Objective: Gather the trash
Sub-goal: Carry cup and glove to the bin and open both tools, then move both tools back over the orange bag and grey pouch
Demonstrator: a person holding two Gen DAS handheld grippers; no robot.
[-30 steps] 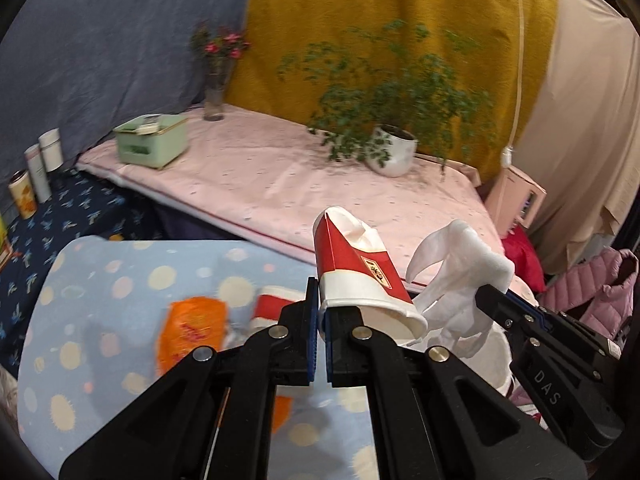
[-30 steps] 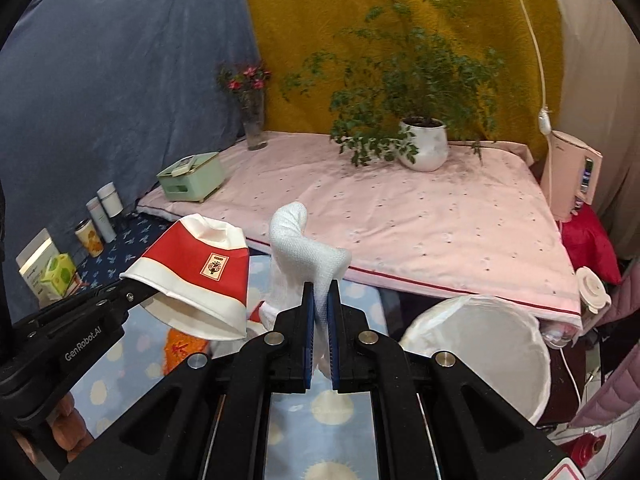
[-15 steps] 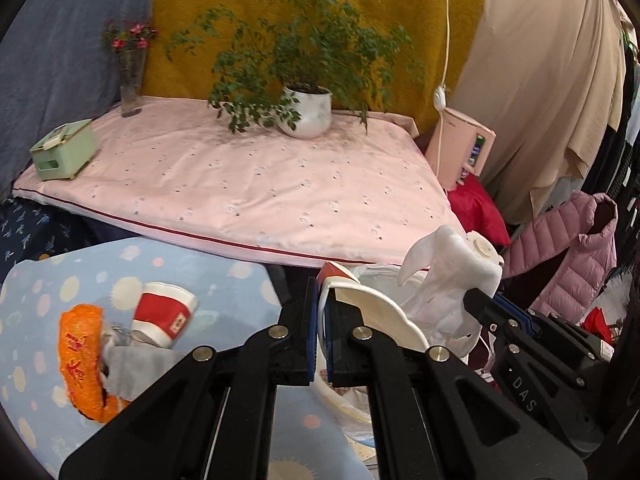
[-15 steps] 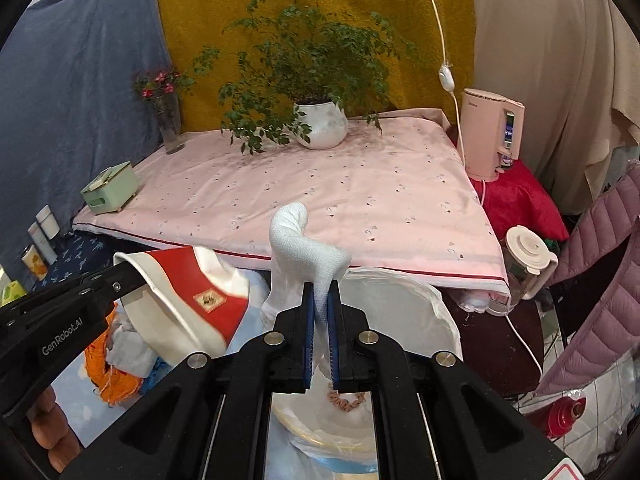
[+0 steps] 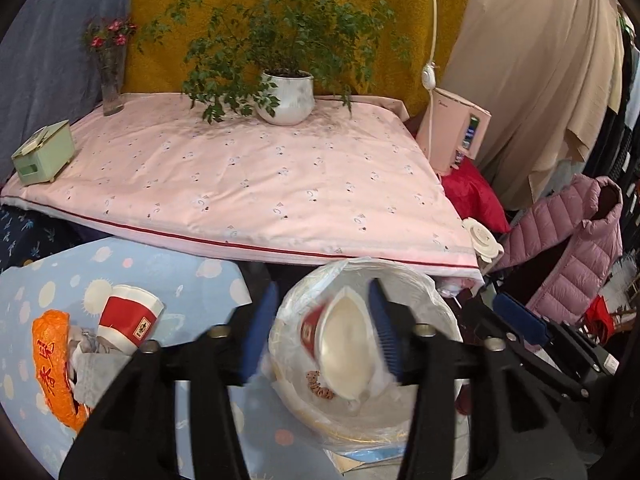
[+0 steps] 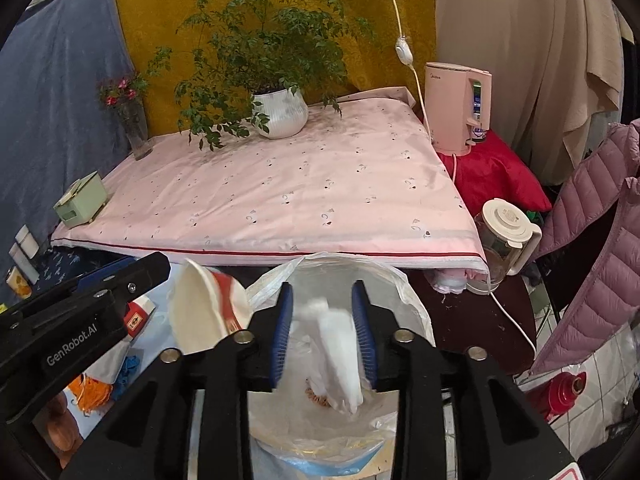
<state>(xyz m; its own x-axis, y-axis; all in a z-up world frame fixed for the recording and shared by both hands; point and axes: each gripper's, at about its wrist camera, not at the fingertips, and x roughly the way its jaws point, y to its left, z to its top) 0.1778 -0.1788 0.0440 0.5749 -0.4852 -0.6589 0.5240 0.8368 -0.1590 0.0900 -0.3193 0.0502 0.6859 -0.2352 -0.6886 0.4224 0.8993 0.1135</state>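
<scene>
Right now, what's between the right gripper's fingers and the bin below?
In the right wrist view, a crumpled white tissue sits between the opening right gripper fingers, above the bag-lined trash bin; nothing else intervenes.

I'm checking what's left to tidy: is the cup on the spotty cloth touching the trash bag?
Apart. The left wrist view shows bare spotty cloth between the cup and the trash bag.

Two red paper cups (image 5: 347,347) (image 5: 129,316), one lined bin (image 5: 432,308), one white wad (image 6: 340,354), perhaps tissue.
</scene>
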